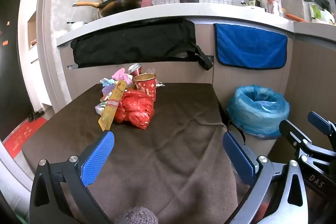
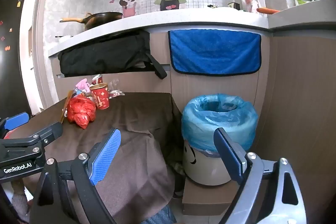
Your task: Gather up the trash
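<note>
Both the left tongs [image 1: 168,152] and right tongs [image 2: 168,150] hang spread, holding nothing; the piled trash [image 1: 128,98] sits far-left on the surface [image 1: 178,119]; grabbing the red bag [image 1: 136,110] could topple the paper cup [image 1: 146,85]; the bin [image 2: 218,131] lies well right.

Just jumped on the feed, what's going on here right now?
A person holds two sets of tongs, both open and empty, hovering over the near end of a brown-clothed table: left tongs, right tongs. The trash is untouched in a pile at the far left of the table: a red plastic bag, a red paper cup, a yellow wrapper and crumpled papers. The blue-lined bin stands right of the table. Nothing collected yet.
</note>
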Motion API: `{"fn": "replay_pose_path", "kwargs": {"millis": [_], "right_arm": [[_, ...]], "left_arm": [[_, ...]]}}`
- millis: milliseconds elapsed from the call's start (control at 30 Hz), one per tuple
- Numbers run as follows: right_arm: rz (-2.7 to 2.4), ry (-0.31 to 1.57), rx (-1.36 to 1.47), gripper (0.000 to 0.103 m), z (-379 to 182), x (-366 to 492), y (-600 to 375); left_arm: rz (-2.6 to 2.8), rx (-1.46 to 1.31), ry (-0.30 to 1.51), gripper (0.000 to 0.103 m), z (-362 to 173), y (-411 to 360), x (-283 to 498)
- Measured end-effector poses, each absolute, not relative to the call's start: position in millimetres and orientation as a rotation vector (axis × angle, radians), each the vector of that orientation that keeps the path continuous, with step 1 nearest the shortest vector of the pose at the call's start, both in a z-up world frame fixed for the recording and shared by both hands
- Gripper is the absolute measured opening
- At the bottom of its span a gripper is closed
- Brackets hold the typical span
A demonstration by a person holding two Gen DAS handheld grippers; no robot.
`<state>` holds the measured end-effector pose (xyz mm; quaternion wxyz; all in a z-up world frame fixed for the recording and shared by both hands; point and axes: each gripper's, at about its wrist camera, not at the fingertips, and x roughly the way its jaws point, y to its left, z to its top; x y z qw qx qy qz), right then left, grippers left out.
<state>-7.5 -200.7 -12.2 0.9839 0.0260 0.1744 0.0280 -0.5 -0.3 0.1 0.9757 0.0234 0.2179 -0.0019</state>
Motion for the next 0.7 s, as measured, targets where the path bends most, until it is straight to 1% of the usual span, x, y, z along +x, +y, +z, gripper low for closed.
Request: {"fn": "replay_pose_path", "kwargs": {"millis": [700], "right_arm": [[0.053, 0.349, 0.046, 0.088, -8.4, -12.5, -196.5]], "left_arm": [[-0.003, 0.035, 0.410, 0.102, 4.1, 5.5, -8.1]]}}
